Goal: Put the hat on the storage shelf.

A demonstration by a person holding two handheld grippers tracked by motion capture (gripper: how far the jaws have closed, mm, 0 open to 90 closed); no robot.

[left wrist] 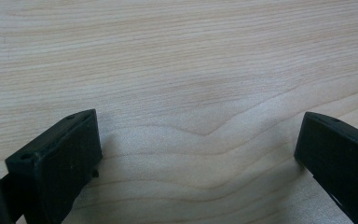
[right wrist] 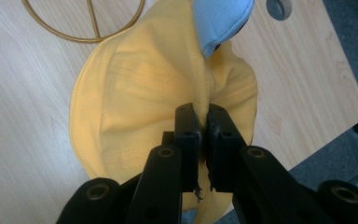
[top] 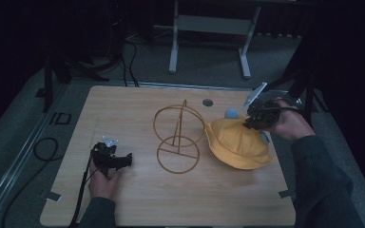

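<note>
High view first: the wooden counter carries everything, with a yellow hat lying on its right half, crown up and brim spread, just beside a gold wire stand made of two hoops and an upright rod near the middle. A blue lining shows where the hat's fabric is gathered upward.

The right hand-held gripper is clenched on a fold of the hat's crown, jaws pressed together with yellow cloth pinched between them. The left hand-held gripper rests low over bare wood at the counter's left, jaws spread wide and holding nothing, well apart from hat and stand.

The work in hand looks like lifting the hat toward the stand. To do it well, the pinch should keep a good fold of cloth, since a thin fold could slip as the weight comes on. Lifting straight up until the brim clears the wood, then carrying it across above the upper hoop, should avoid snagging the wire. The free gripper could steady the stand's base ring, which seems light enough to tip.
</note>
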